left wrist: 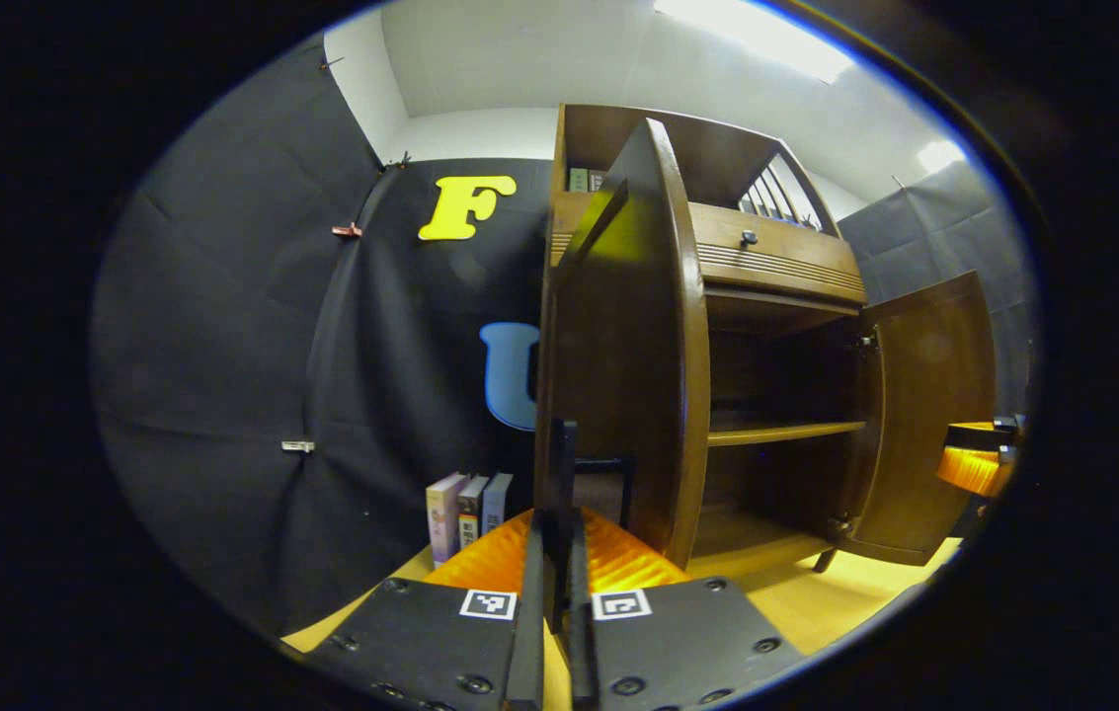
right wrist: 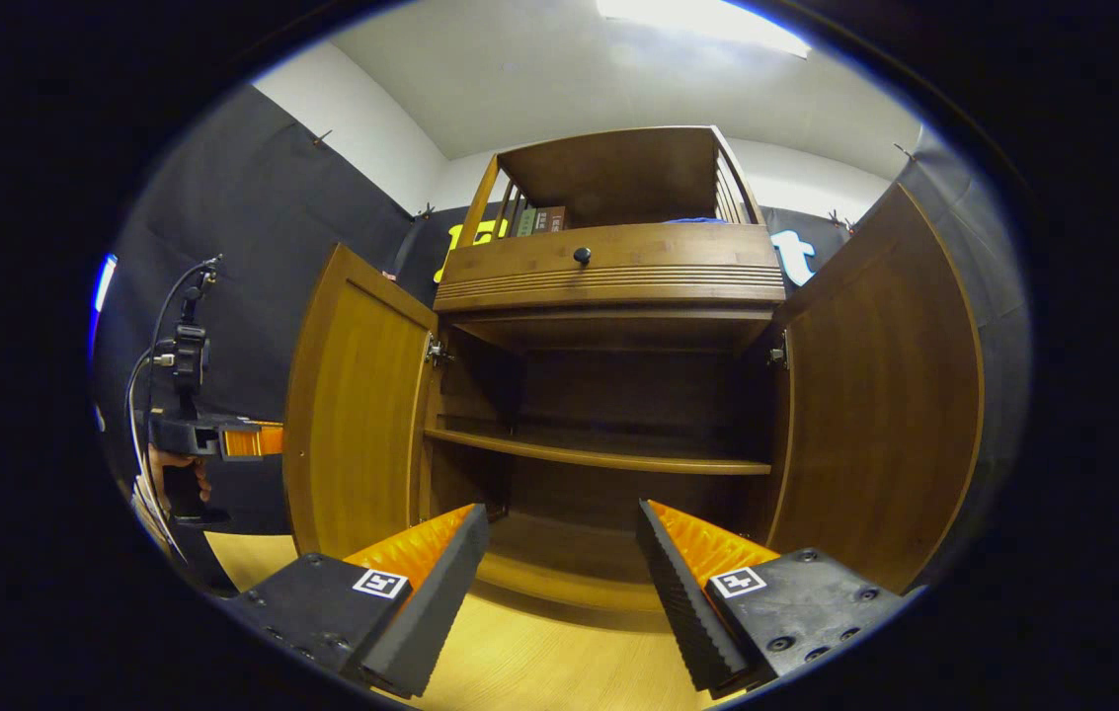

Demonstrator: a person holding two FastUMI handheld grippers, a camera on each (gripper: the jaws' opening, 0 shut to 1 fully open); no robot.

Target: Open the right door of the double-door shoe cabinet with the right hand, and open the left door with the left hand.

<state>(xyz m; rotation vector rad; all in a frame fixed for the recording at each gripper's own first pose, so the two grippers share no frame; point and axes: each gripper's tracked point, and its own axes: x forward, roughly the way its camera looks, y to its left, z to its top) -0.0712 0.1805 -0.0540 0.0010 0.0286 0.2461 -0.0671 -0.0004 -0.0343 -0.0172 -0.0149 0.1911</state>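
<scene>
Right gripper view: two doors, left door [right wrist: 357,415] and right door [right wrist: 880,395], swung open; right claw [right wrist: 559,592] spread, empty. Left claw [left wrist: 554,553] pinching left door's edge.

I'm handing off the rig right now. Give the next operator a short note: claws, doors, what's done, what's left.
Left claw: shut on the left door handle, door swung wide open.
Right claw: open, empty, facing the cabinet's shelf.
Right door: fully open.
Done: both doors are open.
Left: release the left door handle and back away.
</scene>
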